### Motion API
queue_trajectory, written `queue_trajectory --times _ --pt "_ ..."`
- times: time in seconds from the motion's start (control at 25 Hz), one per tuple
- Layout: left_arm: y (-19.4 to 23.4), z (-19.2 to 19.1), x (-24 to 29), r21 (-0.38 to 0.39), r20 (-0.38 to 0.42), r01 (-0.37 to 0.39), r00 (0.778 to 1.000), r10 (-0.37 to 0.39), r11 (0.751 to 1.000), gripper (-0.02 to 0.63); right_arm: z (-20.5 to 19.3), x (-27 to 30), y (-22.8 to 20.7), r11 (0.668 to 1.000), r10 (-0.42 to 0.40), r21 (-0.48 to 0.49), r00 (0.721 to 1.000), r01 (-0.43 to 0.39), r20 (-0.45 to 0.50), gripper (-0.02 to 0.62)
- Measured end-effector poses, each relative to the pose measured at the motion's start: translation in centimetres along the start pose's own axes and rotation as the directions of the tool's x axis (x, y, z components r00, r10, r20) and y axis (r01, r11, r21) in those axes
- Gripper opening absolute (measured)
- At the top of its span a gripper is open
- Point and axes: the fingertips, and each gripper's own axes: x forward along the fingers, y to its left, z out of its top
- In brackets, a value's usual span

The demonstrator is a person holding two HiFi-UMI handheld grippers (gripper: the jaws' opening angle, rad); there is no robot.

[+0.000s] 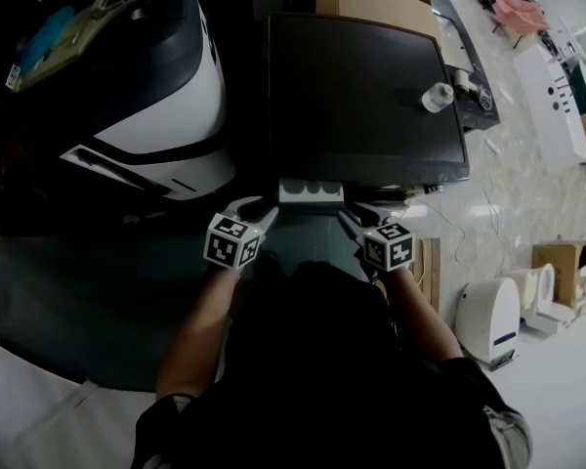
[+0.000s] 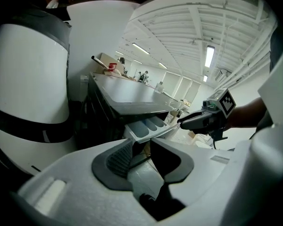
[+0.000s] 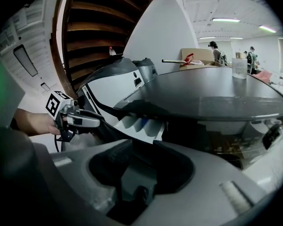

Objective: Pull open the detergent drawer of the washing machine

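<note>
**Shiny pale floor right, white unit left: drawer out in the gap**

Floor point(image 1: 527, 213) is open to the right of the dark-topped washing machine point(image 1: 361, 96). A white rounded appliance point(image 1: 166, 115) crowds its left edge. The detergent drawer point(image 1: 311, 191) juts from the front top edge, pale compartments showing. The left gripper point(image 1: 270, 204) is at its left corner, pads pinching the dark front panel. The right gripper point(image 1: 348, 216) is at the right corner, jaws spread wide.
</note>
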Motion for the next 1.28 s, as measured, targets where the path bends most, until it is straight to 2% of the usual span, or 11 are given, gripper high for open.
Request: queue_trajectory --times 0.36,0.72,1.28 --pt "-2.4 -2.0 -1.3 -0.046 -0.001 -0.046 0.999 0.046 0.998 0.124 -2.4 -2.0 1.4 0.997 0.072 -0.019 0.996 -0.073 -0.043 0.131" --pt "-5.0 -4.4 -2.8 -0.073 -0.013 -0.079 0.997 0.079 0.994 0.124 -5.1 -4.1 2.8 0.991 0.132 -0.019 0.99 -0.133 -0.046 0.127" --pt "-7.2 -6.0 -3.8 -0.118 0.002 -0.139 0.99 0.14 0.983 0.127 -7.0 -5.8 3.6 0.982 0.184 -0.039 0.981 -0.187 -0.059 0.118"
